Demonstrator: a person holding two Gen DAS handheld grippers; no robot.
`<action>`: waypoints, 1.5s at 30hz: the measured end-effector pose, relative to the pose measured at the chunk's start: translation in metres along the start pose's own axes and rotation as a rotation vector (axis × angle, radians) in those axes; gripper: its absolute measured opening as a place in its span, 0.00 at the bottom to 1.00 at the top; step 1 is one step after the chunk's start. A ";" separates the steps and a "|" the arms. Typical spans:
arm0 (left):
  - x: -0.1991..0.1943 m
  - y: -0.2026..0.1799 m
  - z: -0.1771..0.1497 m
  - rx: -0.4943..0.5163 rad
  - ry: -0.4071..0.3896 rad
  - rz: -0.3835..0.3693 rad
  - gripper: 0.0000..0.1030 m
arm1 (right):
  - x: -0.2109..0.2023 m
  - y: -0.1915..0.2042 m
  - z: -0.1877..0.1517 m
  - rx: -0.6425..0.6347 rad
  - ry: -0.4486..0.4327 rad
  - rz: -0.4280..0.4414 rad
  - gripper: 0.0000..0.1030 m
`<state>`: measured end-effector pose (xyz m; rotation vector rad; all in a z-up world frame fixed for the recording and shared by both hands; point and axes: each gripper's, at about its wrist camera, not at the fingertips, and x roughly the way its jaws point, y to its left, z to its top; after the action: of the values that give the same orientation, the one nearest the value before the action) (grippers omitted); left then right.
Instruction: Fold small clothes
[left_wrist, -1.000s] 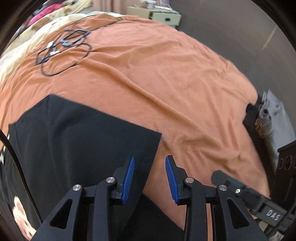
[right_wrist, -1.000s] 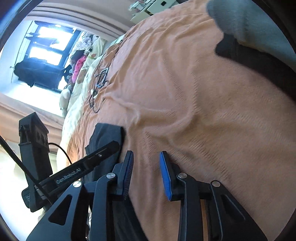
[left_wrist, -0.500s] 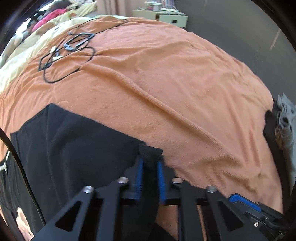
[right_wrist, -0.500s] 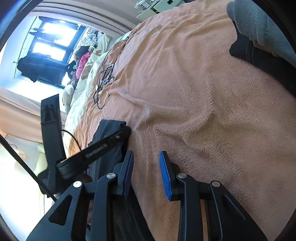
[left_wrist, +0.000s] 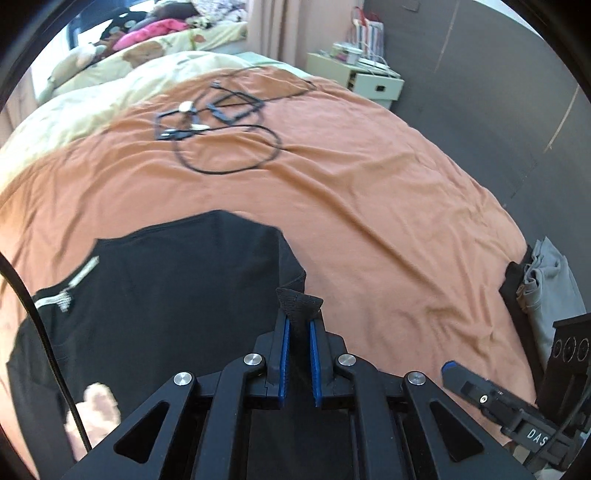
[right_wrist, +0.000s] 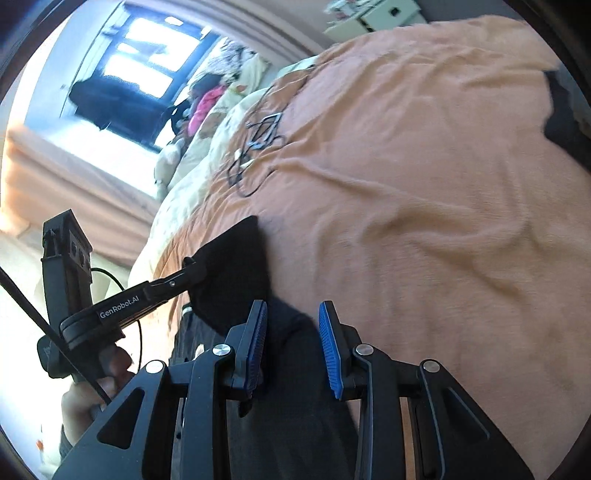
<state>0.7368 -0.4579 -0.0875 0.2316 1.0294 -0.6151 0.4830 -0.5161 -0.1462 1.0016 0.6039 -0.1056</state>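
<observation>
Left wrist view: the left gripper (left_wrist: 298, 345) is seen with fingers clamped on a corner of the black garment (left_wrist: 155, 295), which is spread on the orange bedspread (left_wrist: 369, 206). The right gripper (right_wrist: 291, 345) is held with fingers apart over dark cloth. The pinched corner could be lost if pulled hard. Ample bare bedspread is offered ahead; cables (left_wrist: 221, 140) and a clothes pile (left_wrist: 546, 291) are well apart.

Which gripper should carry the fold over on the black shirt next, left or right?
Left, probably. The left gripper is already shut on a corner of the black shirt, lifted off the orange blanket. The right gripper is open, with fabric between its jaws but not clamped.
</observation>
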 end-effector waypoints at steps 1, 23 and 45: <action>-0.004 0.007 -0.001 -0.008 -0.001 0.008 0.10 | 0.002 0.001 0.000 0.000 0.008 0.001 0.28; -0.012 0.132 -0.025 -0.144 0.029 0.182 0.12 | 0.052 0.023 0.008 -0.062 0.049 -0.050 0.50; -0.163 0.177 -0.113 -0.285 -0.087 0.165 0.45 | 0.004 0.077 -0.022 -0.194 0.046 -0.113 0.74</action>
<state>0.6977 -0.2030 -0.0238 0.0380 0.9900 -0.3219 0.5037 -0.4549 -0.0988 0.7837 0.6991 -0.1217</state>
